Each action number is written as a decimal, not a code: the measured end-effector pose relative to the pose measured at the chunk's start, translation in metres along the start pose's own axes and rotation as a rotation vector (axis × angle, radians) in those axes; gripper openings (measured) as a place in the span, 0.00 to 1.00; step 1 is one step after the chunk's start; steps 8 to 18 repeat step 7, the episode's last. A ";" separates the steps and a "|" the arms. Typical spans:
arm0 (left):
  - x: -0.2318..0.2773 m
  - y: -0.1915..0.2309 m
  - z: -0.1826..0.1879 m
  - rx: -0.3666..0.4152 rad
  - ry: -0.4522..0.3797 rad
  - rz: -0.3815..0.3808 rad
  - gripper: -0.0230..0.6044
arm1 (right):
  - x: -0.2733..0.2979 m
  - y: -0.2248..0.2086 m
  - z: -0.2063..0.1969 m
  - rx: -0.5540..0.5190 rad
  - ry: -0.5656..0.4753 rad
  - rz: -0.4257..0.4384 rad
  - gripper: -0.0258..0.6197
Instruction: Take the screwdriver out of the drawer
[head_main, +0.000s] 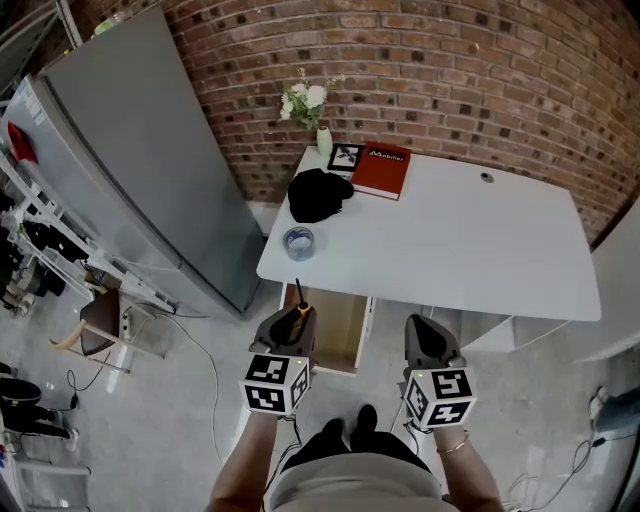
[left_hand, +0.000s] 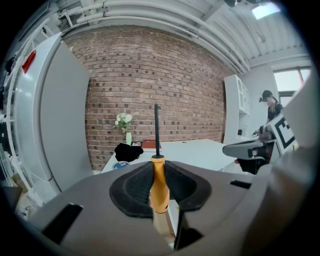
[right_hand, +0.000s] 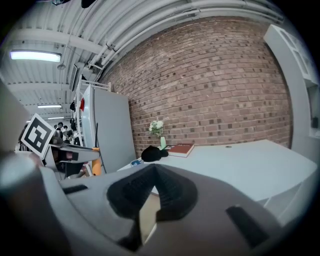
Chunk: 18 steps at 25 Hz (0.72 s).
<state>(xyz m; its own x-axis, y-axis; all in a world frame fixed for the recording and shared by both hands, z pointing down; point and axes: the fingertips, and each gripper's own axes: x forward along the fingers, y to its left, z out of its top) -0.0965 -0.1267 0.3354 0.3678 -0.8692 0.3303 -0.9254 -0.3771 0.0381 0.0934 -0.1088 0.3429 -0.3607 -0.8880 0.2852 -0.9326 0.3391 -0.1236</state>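
A screwdriver (head_main: 300, 308) with an orange handle (left_hand: 158, 189) and a thin black shaft is clamped upright in my left gripper (head_main: 296, 320), whose pads are shut on the handle. The shaft points up in front of the table edge. Just ahead and below, the wooden drawer (head_main: 340, 328) stands pulled out under the white table (head_main: 470, 250). My right gripper (head_main: 426, 328) hovers to the right of the drawer, level with the left one. Its jaws are shut, with nothing between the pads (right_hand: 167, 192). The right gripper view shows the left gripper (right_hand: 75, 153) with the orange handle (right_hand: 96, 167) at its left.
On the table's left end lie a black cloth (head_main: 318, 195), a red book (head_main: 382, 170), a small framed picture, a vase of white flowers (head_main: 322, 138) and a round blue-and-white item (head_main: 299, 242). A tall grey cabinet (head_main: 140, 170) stands at left, a brick wall behind.
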 end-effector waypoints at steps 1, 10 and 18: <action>0.000 0.000 0.000 0.000 -0.002 0.002 0.14 | 0.001 -0.001 0.000 0.001 -0.002 0.001 0.04; 0.001 -0.001 0.003 0.003 -0.010 0.010 0.14 | 0.002 -0.003 0.000 0.004 -0.005 0.007 0.04; 0.001 -0.001 0.003 0.003 -0.010 0.010 0.14 | 0.002 -0.003 0.000 0.004 -0.005 0.007 0.04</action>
